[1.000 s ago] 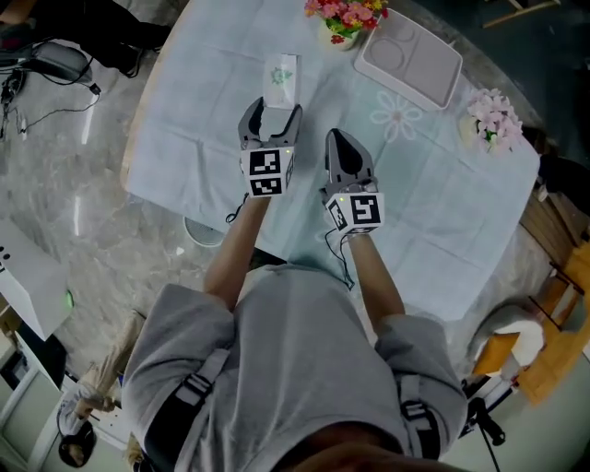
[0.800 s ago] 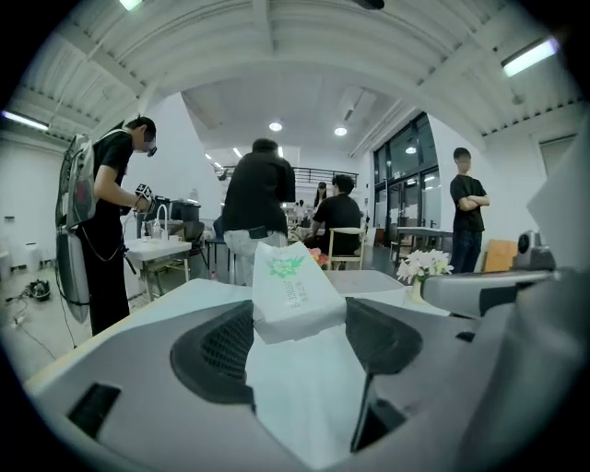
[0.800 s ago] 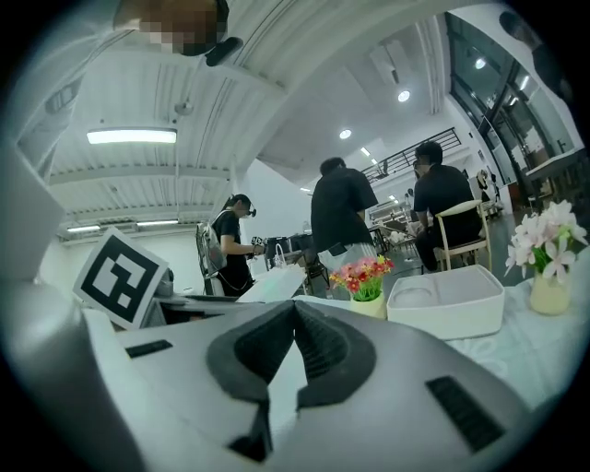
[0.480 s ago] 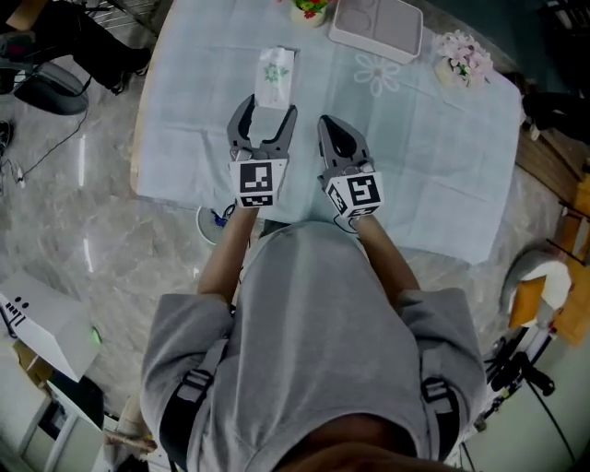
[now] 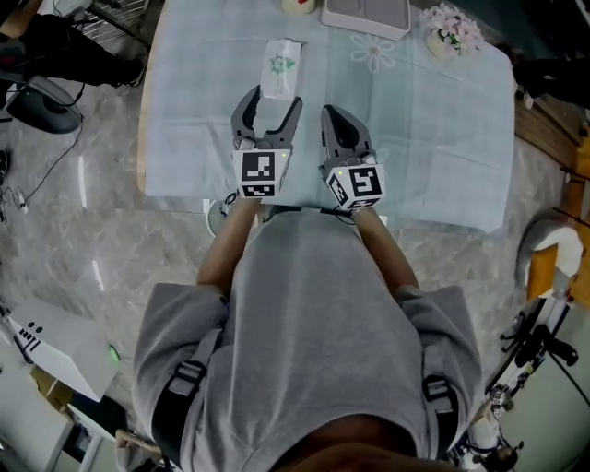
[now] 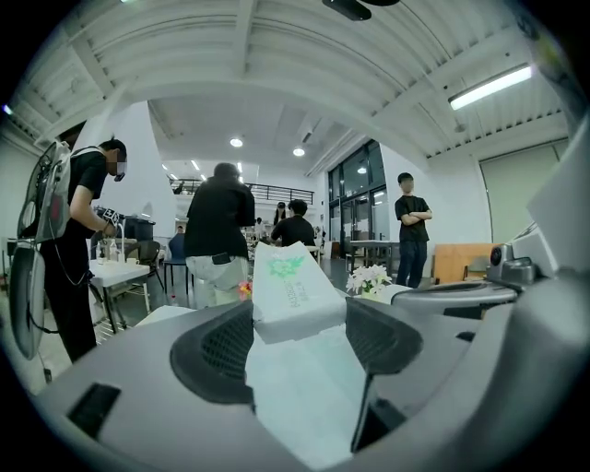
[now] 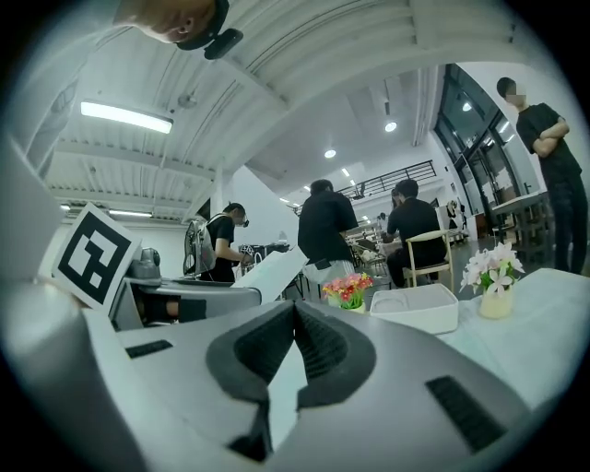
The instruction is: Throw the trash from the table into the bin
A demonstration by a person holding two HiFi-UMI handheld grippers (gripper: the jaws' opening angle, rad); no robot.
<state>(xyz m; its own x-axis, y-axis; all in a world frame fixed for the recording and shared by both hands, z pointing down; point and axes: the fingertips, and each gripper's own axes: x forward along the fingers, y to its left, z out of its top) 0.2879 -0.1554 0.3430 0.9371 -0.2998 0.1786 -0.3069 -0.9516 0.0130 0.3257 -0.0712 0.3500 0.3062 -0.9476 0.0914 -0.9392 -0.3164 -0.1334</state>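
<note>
A white tissue packet [image 5: 281, 64] with green print sticks out forward from my left gripper [image 5: 270, 96]. The jaws stand wide, one against each long edge of its near end, and carry it tilted up above the pale tablecloth [image 5: 433, 138]. In the left gripper view the packet [image 6: 290, 286] fills the gap at the gripper [image 6: 297, 323]. The right gripper view shows the packet [image 7: 272, 270] as a slanted slab in the air. Beside it my right gripper [image 5: 334, 112] is shut and empty, pads together [image 7: 295, 318]. A round white container [image 5: 215, 218], perhaps the bin, shows on the floor under the table's near edge.
A white tray [image 5: 364, 11] and a pot of pale flowers [image 5: 449, 28] stand at the table's far side, with red flowers [image 7: 348, 290] next to the tray [image 7: 415, 309]. Several people stand behind the table. Cables and equipment lie on the floor at the left.
Both grippers have risen and drawn back towards the table's near edge, with the packet staying at the left gripper's tips. The table has slid up in the head view. The right jaws stay shut.
</note>
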